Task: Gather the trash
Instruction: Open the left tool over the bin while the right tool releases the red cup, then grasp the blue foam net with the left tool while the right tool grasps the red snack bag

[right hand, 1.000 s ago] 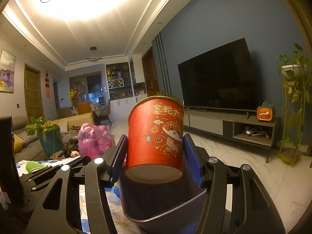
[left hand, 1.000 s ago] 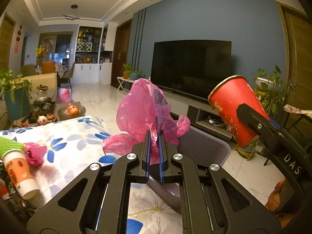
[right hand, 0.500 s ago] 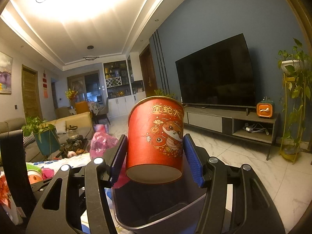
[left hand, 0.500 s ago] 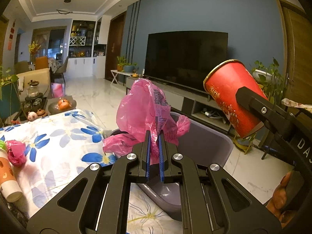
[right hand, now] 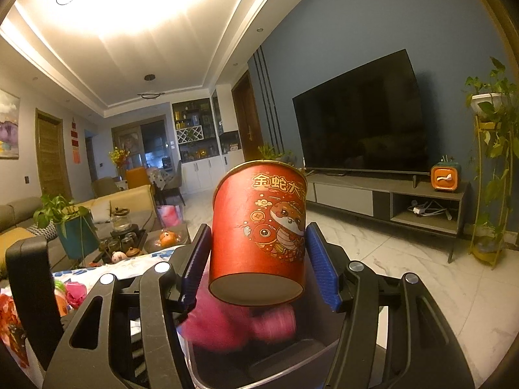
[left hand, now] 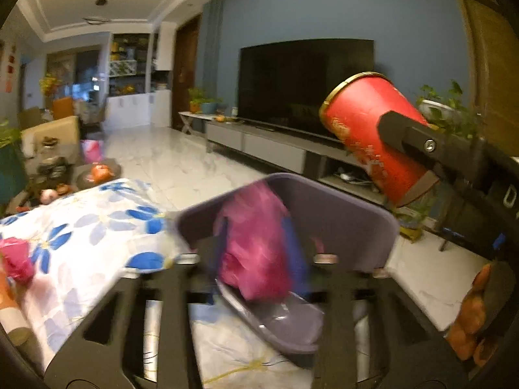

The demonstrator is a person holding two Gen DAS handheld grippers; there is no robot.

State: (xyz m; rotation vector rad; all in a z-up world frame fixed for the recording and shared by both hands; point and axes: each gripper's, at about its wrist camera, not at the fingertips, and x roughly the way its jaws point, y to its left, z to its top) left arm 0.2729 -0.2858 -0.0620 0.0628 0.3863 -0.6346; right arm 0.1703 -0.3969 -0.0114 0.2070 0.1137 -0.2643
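Observation:
A crumpled pink plastic bag [left hand: 256, 243] drops, blurred, between my left gripper's [left hand: 259, 253] spread fingers into the grey-purple trash bin [left hand: 356, 214] at the table's edge. The bag also shows pink under the cup in the right wrist view [right hand: 233, 321]. My right gripper [right hand: 256, 259] is shut on a red paper cup [right hand: 259, 236] with gold print, held above the bin [right hand: 292, 353]. The cup also shows at the right of the left wrist view [left hand: 369, 136], tilted.
A floral tablecloth [left hand: 81, 227] covers the table, with another pink bag [left hand: 14, 259] and a paper cup at its left edge. A TV [right hand: 360, 129] on a low console stands against the blue wall. A plant stand [right hand: 489, 162] is at the right.
My left gripper has opened and let go of the pink bag, which falls into the bin. The right gripper still holds the red cup over the bin.

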